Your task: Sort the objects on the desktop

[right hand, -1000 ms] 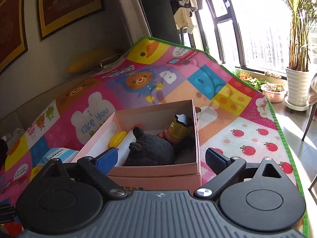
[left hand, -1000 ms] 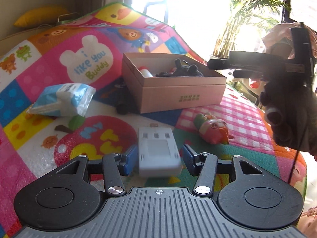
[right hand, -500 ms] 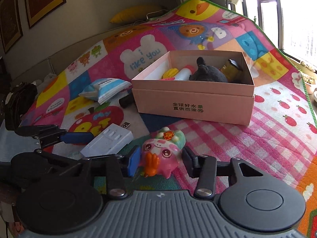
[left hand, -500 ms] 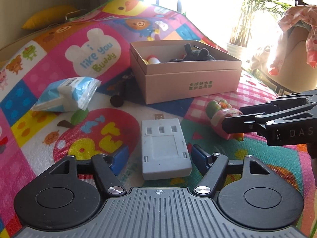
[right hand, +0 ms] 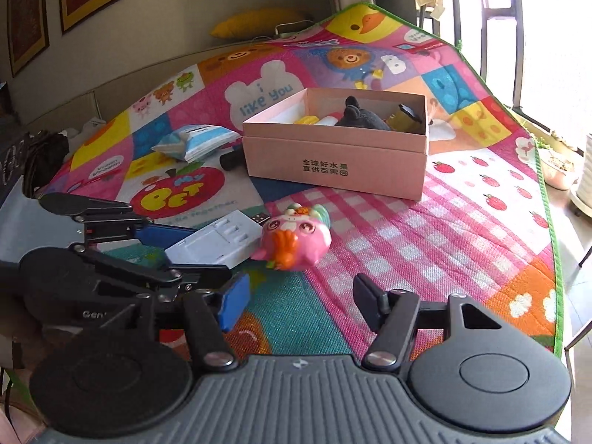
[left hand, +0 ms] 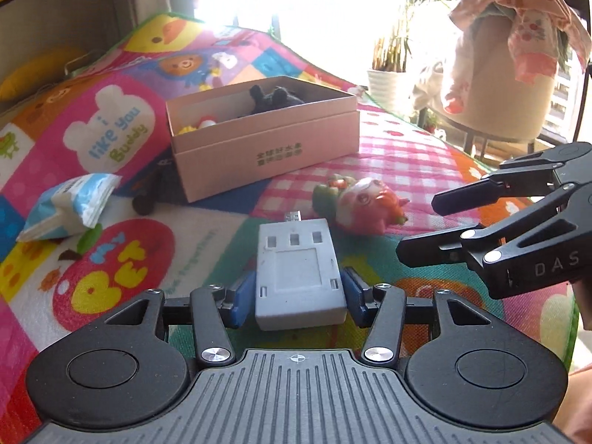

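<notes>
Both grippers (left hand: 298,301) (right hand: 296,301) angled downward

Black tube (right hand: 232,158) mostly hidden behind box (right hand: 333,162); box contents partly hidden, maybe a bottle.

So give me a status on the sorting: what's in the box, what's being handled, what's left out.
Done: a dark plush and a few small items lie in the pink box. In hand: the left gripper is closing around the grey charger; the right gripper, opening, holds nothing, with the pink toy just ahead. Left: that toy, the blue packet and a dark object beside the box.
</notes>
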Demonstrator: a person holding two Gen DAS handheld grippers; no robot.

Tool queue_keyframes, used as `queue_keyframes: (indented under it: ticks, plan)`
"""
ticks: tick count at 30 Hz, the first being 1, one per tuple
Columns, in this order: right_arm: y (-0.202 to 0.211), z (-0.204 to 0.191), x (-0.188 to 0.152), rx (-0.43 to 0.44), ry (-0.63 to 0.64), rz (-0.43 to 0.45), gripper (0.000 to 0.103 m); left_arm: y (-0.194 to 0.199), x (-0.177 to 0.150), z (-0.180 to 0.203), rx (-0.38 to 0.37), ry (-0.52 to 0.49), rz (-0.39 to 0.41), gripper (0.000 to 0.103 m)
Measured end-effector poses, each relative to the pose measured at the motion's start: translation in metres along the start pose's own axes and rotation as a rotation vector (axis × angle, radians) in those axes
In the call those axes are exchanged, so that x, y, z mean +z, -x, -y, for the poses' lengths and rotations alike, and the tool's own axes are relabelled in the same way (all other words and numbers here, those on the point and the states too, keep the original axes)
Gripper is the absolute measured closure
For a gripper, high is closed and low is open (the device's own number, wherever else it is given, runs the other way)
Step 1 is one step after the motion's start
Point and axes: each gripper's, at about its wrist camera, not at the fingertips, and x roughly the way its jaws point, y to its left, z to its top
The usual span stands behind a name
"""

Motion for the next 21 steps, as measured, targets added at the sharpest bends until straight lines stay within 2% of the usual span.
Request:
queue_keyframes:
  ticks: [1, 3, 6, 9, 11, 12, 14, 18, 21]
  plan:
    - [0.000, 0.002, -0.003, -0.007, -0.013, -0.003, 0.037, 0.001, 0.000, 0.001, 0.017, -0.011, -0.003, 0.036]
    - [0.001, 0.004, -0.006, -0.026, -0.021, -0.004, 0.033, 0.003, -0.001, -0.003, 0.071, -0.027, -0.014, 0.020]
    - [0.001, 0.008, -0.010, -0.104, 0.007, 0.011, 0.029, 0.004, -0.003, -0.014, 0.167, -0.039, -0.031, 0.009]
    - [-0.001, 0.011, -0.006, -0.208, 0.036, 0.034, 0.028, 0.000, -0.003, -0.033, 0.279, -0.010, -0.046, 0.007]
    - [-0.001, 0.012, -0.002, -0.206, 0.040, 0.048, 0.028, -0.002, -0.002, -0.047, 0.319, 0.037, -0.056, 0.007]
    - [0.001, 0.011, 0.002, -0.177, 0.035, 0.057, 0.027, -0.002, -0.001, -0.053, 0.326, 0.063, -0.058, 0.007]
    - [0.002, 0.009, 0.008, -0.121, 0.033, 0.073, 0.022, 0.002, 0.000, -0.061, 0.290, 0.108, -0.052, 0.007]
    - [-0.006, -0.007, 0.025, -0.053, 0.094, 0.106, 0.020, 0.008, 0.005, -0.056, 0.108, 0.145, -0.038, 0.005]
    - [-0.024, -0.007, 0.039, -0.004, 0.070, 0.078, 0.020, 0.005, 0.009, -0.039, 0.096, 0.096, -0.030, 0.003]
